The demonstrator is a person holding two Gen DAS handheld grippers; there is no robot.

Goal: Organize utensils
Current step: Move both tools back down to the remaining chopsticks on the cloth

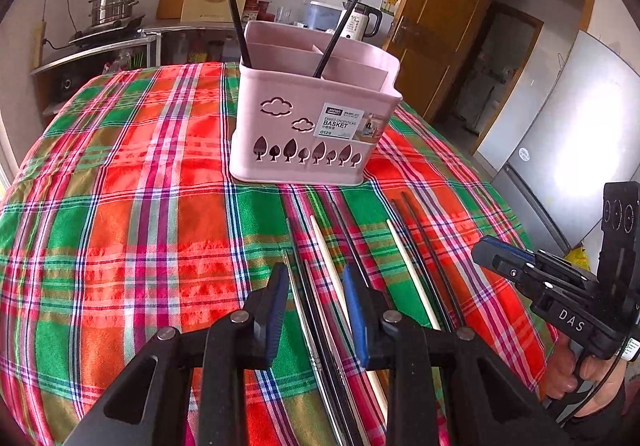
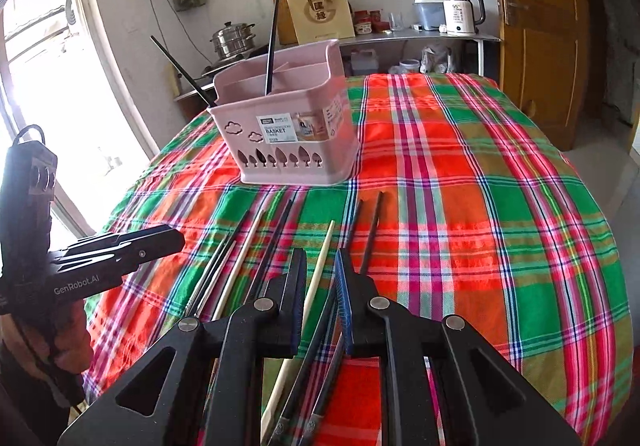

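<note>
A pink divided chopstick basket (image 1: 308, 134) stands on the plaid tablecloth (image 1: 120, 206), with two black chopsticks (image 1: 234, 2) standing in it; it also shows in the right wrist view (image 2: 288, 142). Several loose chopsticks, black, metal and pale wood (image 1: 328, 262), lie in a row in front of it. My left gripper (image 1: 316, 310) is open, hovering over the left chopsticks. My right gripper (image 2: 320, 294) is open above a pale wood chopstick (image 2: 320, 266) and black ones; it shows at the right edge of the left wrist view (image 1: 520, 266).
The table's edge curves away on both sides. Behind it, a metal shelf (image 2: 400, 38) holds a steamer pot (image 2: 234, 40), a paper bag, jars and a white kettle (image 2: 460, 12). A wooden door (image 2: 536, 26) and a fridge (image 1: 568, 134) stand to the right.
</note>
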